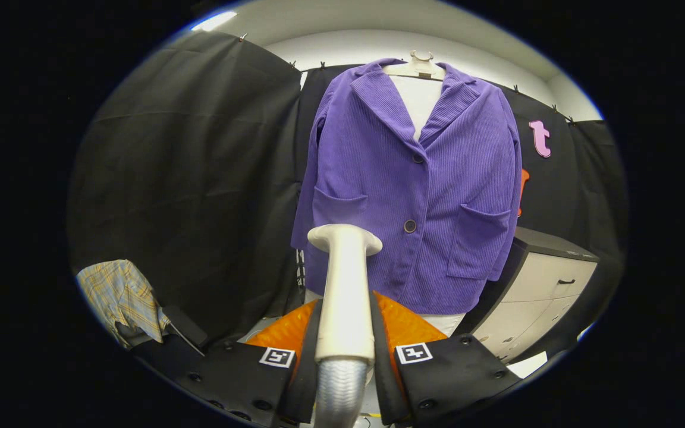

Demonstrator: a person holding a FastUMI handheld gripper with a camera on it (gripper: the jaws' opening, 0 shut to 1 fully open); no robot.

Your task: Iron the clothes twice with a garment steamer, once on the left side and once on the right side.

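Observation:
A purple corduroy jacket hangs on a white hanger against the booth's black wall, facing me, with two buttons and two patch pockets. My gripper is shut on the white handle of the garment steamer. Both fingers press on its sides, and its grey ribbed hose runs down between them. The steamer's head points up at the jacket's lower left part, below the left pocket, and still stands short of the cloth.
A cabinet with drawers stands right of the jacket. A plaid cloth lies at the left, near my left finger. Black cloth walls close the booth on the left and behind.

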